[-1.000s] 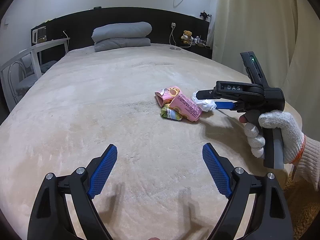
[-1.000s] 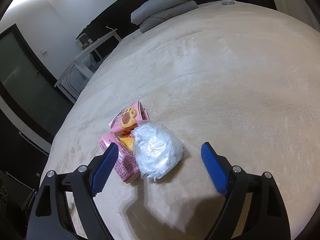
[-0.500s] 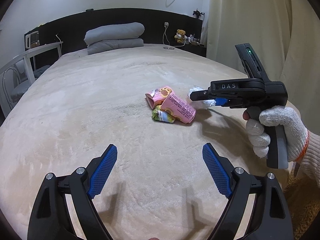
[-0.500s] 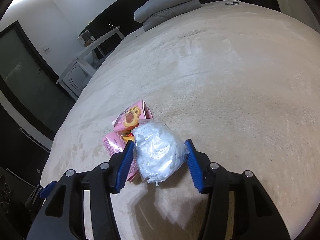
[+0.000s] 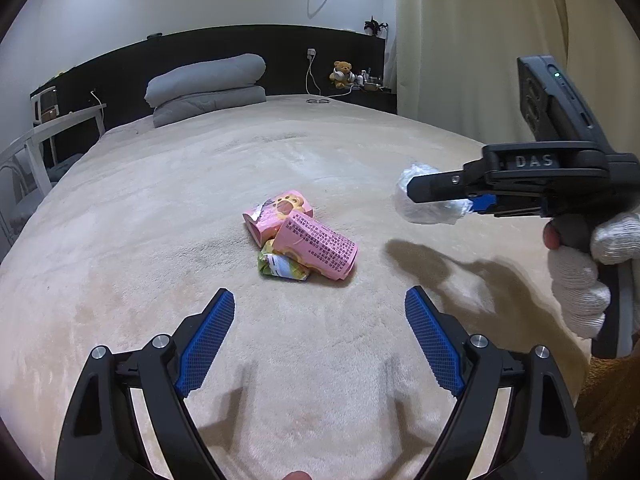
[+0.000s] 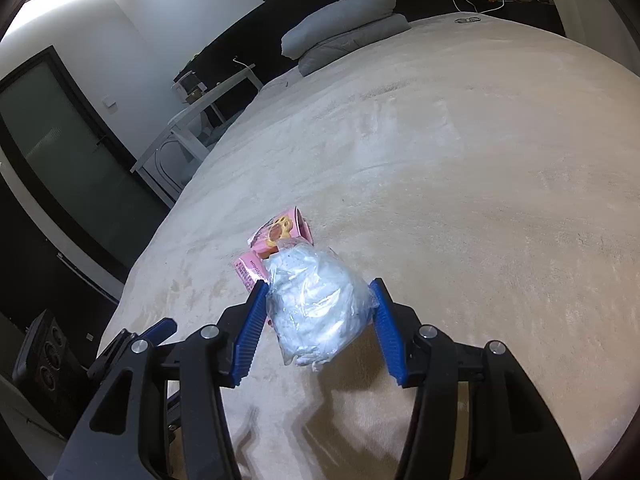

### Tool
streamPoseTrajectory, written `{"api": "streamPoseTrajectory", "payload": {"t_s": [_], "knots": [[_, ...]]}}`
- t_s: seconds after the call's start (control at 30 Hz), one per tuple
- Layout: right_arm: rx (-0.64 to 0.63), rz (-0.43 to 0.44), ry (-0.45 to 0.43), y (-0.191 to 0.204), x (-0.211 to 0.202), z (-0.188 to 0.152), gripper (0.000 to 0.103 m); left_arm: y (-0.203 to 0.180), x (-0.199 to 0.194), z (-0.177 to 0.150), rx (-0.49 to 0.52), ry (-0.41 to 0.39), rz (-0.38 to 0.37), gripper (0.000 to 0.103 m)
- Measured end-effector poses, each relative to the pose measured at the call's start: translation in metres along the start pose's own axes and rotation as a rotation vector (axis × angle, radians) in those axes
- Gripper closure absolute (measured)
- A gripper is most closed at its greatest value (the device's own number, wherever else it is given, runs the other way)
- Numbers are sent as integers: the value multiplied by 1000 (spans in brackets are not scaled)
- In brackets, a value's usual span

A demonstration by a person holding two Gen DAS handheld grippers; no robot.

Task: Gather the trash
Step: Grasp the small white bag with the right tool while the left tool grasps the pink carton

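Your right gripper is pinching the crumpled clear plastic bag stuffed with white tissue, both blue pads pressed into its sides. In the left wrist view the bag hangs clear of the cream plush bedspread, with its shadow on the fabric below. The white letters "DAS" are readable on the side of that gripper's black body, and a small green light glows on the black unit mounted above it. Your hand in a white knit glove wraps the handle.

Your left gripper is spread wide with nothing between its blue pads, hovering near the close edge of the bed.

The rest of the trash lies together mid-bed, just beyond your left gripper: a pink snack box with a cartoon bear face, and a pink carton covered in small dark print lying across it; the print is too small to read. A crumpled green and yellow wrapper is tucked under the near end of that carton. The bedspread between your left gripper and this pile is open.

At the far end a folded grey duvet lies against the black headboard. A small brown teddy bear sits far right, by the cream curtain. A white chair stands off the left side of the bed.
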State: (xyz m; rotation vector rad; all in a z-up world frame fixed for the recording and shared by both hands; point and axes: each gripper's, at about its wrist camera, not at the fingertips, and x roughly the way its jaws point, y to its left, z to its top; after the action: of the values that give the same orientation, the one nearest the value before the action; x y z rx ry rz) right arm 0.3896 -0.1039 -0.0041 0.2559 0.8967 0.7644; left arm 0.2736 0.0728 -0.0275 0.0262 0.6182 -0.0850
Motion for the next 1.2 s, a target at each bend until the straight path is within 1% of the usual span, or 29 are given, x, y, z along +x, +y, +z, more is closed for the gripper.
{"api": "streamPoseTrajectory", "payload": {"t_s": [0.33,0.43,0.63,0.77,0.97,1.03,1.07,1.2], "knots": [[-13,36,10,-10,-26,-7,51,-9,40,12,66,21,33,17],[-19,34,12,-14,-31,-8,51,-9,51,15,89,36,15,17],[-18,36,16,-22,-37,-8,51,-8,71,22,153,59,17,17],[-23,32,20,-24,-38,-9,51,-8,80,24,185,65,18,17],[-29,33,24,-24,-39,-10,51,-6,87,28,198,66,20,18],[-32,32,24,-24,-39,-10,51,-7,87,28,205,66,11,33],[-35,31,24,-23,-39,-11,51,-7,88,29,209,68,18,35],[-52,22,25,-22,-39,-13,51,-11,86,27,226,64,42,36]]}}
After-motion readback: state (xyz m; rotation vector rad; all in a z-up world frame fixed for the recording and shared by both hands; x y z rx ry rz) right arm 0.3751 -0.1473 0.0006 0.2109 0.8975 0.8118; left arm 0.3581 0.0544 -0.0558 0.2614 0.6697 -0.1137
